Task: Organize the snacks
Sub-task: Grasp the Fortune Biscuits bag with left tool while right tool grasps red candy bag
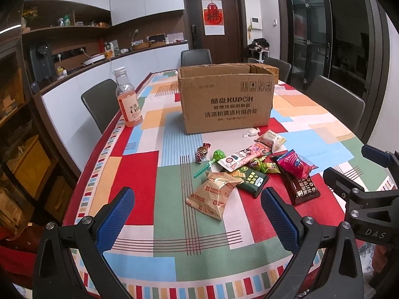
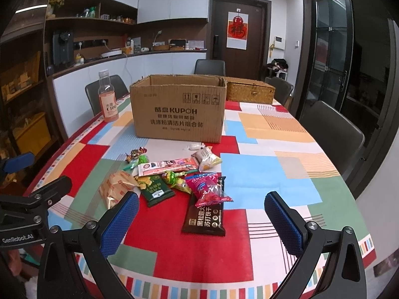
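A pile of snacks lies mid-table before an open cardboard box [image 1: 225, 99] [image 2: 178, 109]. It holds a gold biscuit bag [image 1: 213, 195] [image 2: 116, 188], a dark green pack [image 1: 251, 178] [image 2: 155, 189], a brown cracker pack [image 1: 303, 186] [image 2: 205, 215], a pink bag [image 1: 296, 163] [image 2: 207, 186], a long pink bar [image 1: 245, 157] [image 2: 167, 165], a green lollipop [image 1: 217, 157] and small candies. My left gripper [image 1: 197, 216] is open and empty, just short of the gold bag. My right gripper [image 2: 202, 221] is open and empty, near the brown pack.
A bottle of pink drink [image 1: 128, 99] [image 2: 107, 99] stands at the table's left edge. A woven basket [image 2: 250, 91] sits behind the box. Dark chairs [image 2: 331, 129] surround the table with the patterned cloth [image 1: 174, 261]. The right gripper shows at the left view's right edge [image 1: 361, 191].
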Demonstrator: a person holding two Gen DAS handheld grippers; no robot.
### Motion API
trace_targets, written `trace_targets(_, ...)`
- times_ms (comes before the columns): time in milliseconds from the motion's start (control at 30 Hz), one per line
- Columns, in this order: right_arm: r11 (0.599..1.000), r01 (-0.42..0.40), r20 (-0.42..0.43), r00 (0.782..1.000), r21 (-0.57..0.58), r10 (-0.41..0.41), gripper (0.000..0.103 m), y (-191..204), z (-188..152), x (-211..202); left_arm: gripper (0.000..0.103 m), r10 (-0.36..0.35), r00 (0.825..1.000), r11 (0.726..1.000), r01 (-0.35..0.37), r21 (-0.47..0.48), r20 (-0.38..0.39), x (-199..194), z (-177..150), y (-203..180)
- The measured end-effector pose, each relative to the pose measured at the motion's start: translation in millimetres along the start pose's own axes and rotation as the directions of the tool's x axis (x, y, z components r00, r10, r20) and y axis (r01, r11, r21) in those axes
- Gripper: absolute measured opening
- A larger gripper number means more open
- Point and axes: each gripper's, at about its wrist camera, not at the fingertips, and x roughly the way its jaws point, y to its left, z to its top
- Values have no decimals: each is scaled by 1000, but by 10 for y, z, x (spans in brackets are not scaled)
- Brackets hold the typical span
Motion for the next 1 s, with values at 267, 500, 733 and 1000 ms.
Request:
trace_targets(267, 999, 16, -46, 999, -46, -18, 101, 32, 39, 282, 96, -39, 998, 999, 40, 24, -54, 337, 27, -18)
trace_targets(500, 996, 36, -99, 994, -86, -44, 95, 25, 80, 602, 86, -82, 990, 995, 88, 54, -115, 673, 52, -84)
trace_targets(733, 993, 16, -159, 987, -116, -35, 86, 21, 123, 907, 77, -104, 976, 990, 120, 75, -190, 1011, 78, -140)
trace_targets(1000, 994, -36, -253, 967, -107, 8, 72, -15, 127, 1215, 69, -129, 958, 984, 155, 84, -256, 1269, 64, -187)
